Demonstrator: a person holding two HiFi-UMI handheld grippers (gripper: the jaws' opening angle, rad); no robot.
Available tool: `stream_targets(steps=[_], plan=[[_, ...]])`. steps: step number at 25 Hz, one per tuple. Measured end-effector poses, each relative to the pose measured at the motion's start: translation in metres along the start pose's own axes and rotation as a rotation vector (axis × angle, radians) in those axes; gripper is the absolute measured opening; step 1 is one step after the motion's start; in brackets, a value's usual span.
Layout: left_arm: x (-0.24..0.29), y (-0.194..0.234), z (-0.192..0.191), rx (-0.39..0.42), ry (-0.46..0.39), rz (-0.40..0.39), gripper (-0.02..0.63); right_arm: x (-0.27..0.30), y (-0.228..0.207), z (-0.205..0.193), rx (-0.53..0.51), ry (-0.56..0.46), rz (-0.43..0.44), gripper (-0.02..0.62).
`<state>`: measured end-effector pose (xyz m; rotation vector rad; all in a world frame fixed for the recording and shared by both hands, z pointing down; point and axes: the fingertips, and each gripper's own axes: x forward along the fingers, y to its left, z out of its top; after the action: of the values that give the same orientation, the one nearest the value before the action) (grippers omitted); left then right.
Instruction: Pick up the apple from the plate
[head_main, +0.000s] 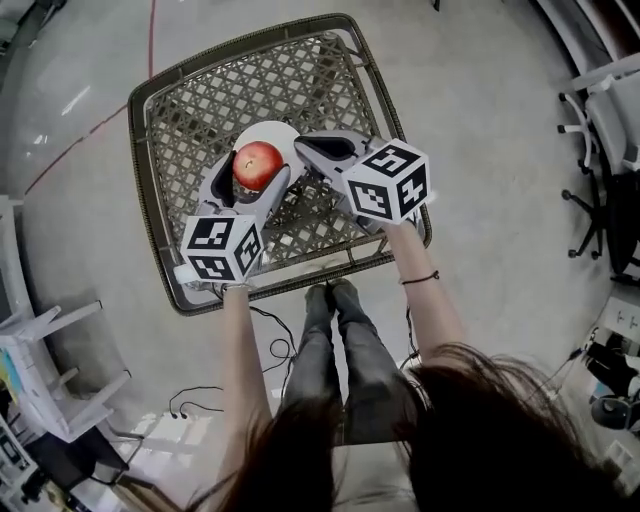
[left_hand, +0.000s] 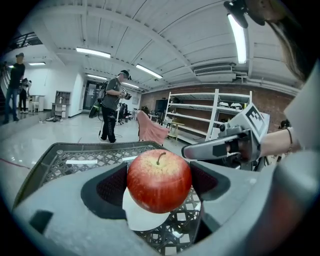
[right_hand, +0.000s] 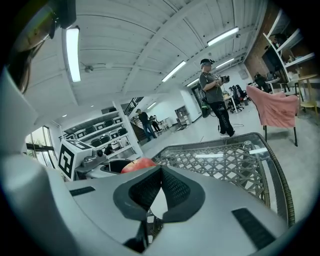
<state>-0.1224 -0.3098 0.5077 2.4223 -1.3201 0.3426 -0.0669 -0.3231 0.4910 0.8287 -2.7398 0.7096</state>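
Observation:
A red apple (head_main: 258, 163) sits between the two pads of my left gripper (head_main: 256, 170), which is shut on it. In the left gripper view the apple (left_hand: 159, 181) fills the gap between the jaws, stem up, and the white plate (left_hand: 142, 218) shows just beneath it. From the head view the plate (head_main: 274, 131) lies near the middle of the woven table (head_main: 200, 110). My right gripper (head_main: 306, 149) hovers just right of the apple, shut with nothing in it. In the right gripper view its jaws (right_hand: 160, 172) meet, and the apple (right_hand: 138, 164) peeks over them at left.
The table (right_hand: 235, 160) has a raised dark rim all round. The person's legs (head_main: 335, 340) stand at its near edge, with cables (head_main: 270, 350) on the floor. White furniture (head_main: 40, 380) stands at left, office chairs (head_main: 600, 150) at right. A bystander (left_hand: 111, 106) and shelving (left_hand: 200, 117) are farther off.

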Motion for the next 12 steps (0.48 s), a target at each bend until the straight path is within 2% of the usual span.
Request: stream_targets(steps=[12], plan=[[-0.025,-0.020,0.016,-0.021,-0.008,0.006,0.393,-0.018,0.019,0.017,-0.004,-0.015,0.005,0.009]])
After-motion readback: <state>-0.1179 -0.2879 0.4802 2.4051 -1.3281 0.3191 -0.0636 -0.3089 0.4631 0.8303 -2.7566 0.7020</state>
